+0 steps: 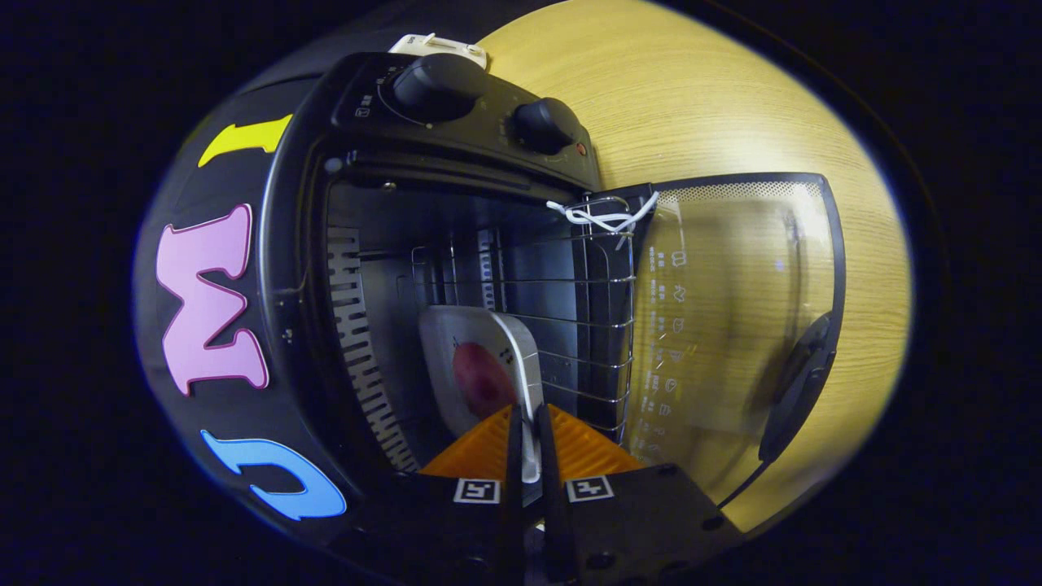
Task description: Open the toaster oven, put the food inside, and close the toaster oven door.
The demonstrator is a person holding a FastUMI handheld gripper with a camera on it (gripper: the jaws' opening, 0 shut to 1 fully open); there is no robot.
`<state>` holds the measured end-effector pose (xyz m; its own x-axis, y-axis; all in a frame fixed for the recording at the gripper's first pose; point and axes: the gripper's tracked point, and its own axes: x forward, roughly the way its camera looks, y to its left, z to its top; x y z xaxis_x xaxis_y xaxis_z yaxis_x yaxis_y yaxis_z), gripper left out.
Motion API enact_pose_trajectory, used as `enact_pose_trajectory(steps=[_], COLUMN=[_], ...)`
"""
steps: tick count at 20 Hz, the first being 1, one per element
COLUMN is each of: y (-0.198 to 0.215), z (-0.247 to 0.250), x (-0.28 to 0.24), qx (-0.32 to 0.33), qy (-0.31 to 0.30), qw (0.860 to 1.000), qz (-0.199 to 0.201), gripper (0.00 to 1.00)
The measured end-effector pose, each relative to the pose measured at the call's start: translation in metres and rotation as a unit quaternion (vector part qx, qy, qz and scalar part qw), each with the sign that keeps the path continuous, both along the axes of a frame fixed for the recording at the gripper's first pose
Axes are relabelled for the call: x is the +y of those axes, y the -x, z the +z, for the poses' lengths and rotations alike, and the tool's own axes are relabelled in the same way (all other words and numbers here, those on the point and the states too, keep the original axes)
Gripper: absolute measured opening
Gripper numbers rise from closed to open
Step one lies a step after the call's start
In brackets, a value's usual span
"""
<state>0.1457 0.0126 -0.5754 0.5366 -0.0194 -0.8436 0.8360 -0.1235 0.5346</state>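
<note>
Near edge of the white rounded-square plate (pixel 480 342) covered by the gripper (pixel 527 423), fingers nearly closed about its rim, actual pressing not discernible; reddish-brown oval food (pixel 482 378) cut off at 6 o'clock by the same fingers; kind of food too dim to tell; back wall of the black toaster oven (pixel 309 163) lost in shadow behind the chrome wire rack (pixel 586 325); small white symbols on the open glass door (pixel 733 309), at 3 o'clock, too small to make out.
</note>
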Motion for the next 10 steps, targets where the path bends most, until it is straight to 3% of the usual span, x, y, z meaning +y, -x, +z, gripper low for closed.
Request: enact_pose_trajectory(steps=[4,5,7,9,10], y=[0.006,0.009,0.024,0.047,0.061], z=[0.009,0.013,0.024,0.036,0.044], x=[-0.004,-0.001,0.011,0.012,0.012], qx=[-0.003,-0.004,-0.006,-0.014,-0.017], qy=[0.001,-0.003,-0.011,0.019,0.039], qw=[1.000,1.000,0.997,0.990,0.985], qz=[0.016,0.026,0.073,0.138,0.168], gripper=[0.38,0.38,0.38,0.38,0.56])
